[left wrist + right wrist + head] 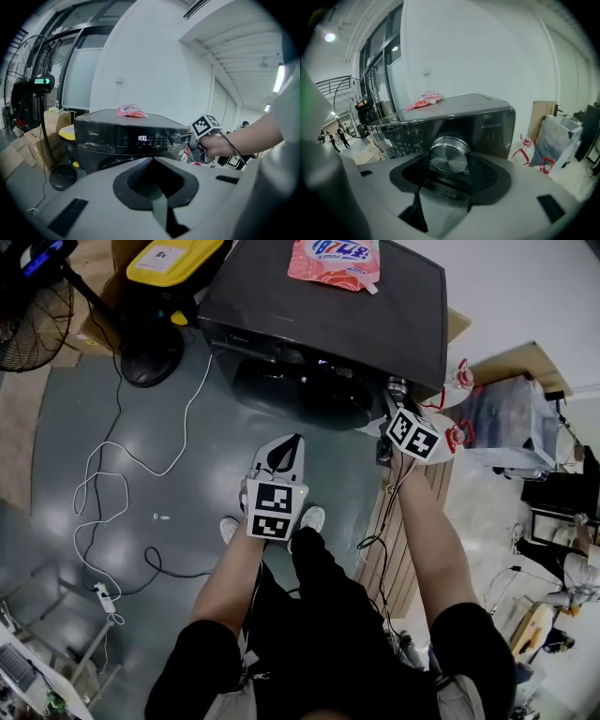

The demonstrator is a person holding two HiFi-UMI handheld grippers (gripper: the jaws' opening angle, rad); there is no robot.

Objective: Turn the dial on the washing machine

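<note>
Left gripper (pixel 296 442) hangs low before the person's feet, jaws drawn together on nothing. Beyond it stands the black washing machine (pixel 319 310), a pink pouch (pixel 335 261) on its lid, the print too small to read. At the panel's right end the right gripper (pixel 396 397) clasps the silver dial (pixel 448 158) between both jaws. From the head view its marker cube (pixel 413 436) hides most of the dial.

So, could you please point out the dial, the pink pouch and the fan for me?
dial (pixel 449 158): right gripper view, its metal front face.
pink pouch (pixel 335 261): head view, middle of its printed front.
fan (pixel 33 326): head view, its wire grille.
</note>
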